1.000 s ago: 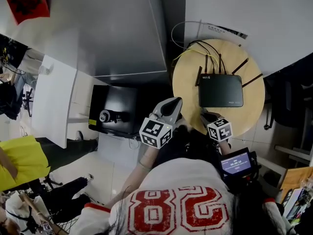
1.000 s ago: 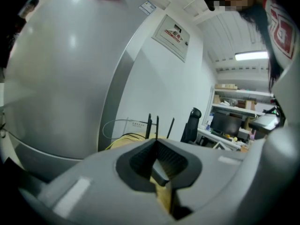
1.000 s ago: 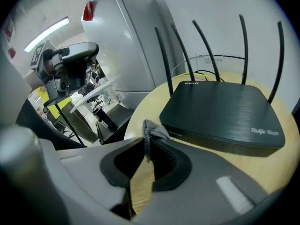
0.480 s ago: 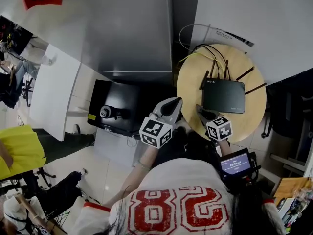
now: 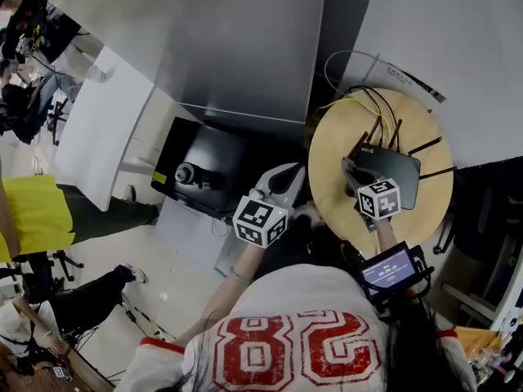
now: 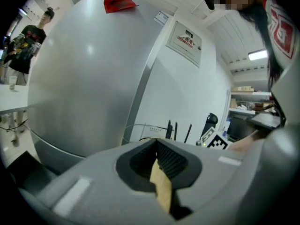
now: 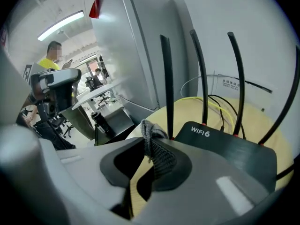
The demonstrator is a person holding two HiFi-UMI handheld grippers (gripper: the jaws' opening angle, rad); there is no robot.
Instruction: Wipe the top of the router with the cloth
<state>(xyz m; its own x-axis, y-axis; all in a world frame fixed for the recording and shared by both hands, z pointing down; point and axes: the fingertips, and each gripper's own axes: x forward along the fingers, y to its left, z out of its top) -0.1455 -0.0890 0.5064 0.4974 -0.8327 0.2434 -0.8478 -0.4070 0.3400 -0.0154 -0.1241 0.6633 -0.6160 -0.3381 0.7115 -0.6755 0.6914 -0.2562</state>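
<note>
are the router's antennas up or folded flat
Up: all four antennas rise from the back edge of the router, slightly splayed.

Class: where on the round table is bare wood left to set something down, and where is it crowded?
Bare wood: the strip between the router and the table rim at left, and the near-right edge. Crowded: the far side, with cables.

1. The left gripper [image 5: 292,171] is held out in front of the person's chest. It points away and slightly right, with its jaws closed together and nothing between them.
2. The left forearm [image 5: 234,278] rises from the near torso to that gripper.
3. The right gripper [image 5: 353,172] reaches farther out, to the right of the left one, angled far and left.
4. Its jaws are clamped on a grey knitted cloth [image 7: 154,146].
</note>
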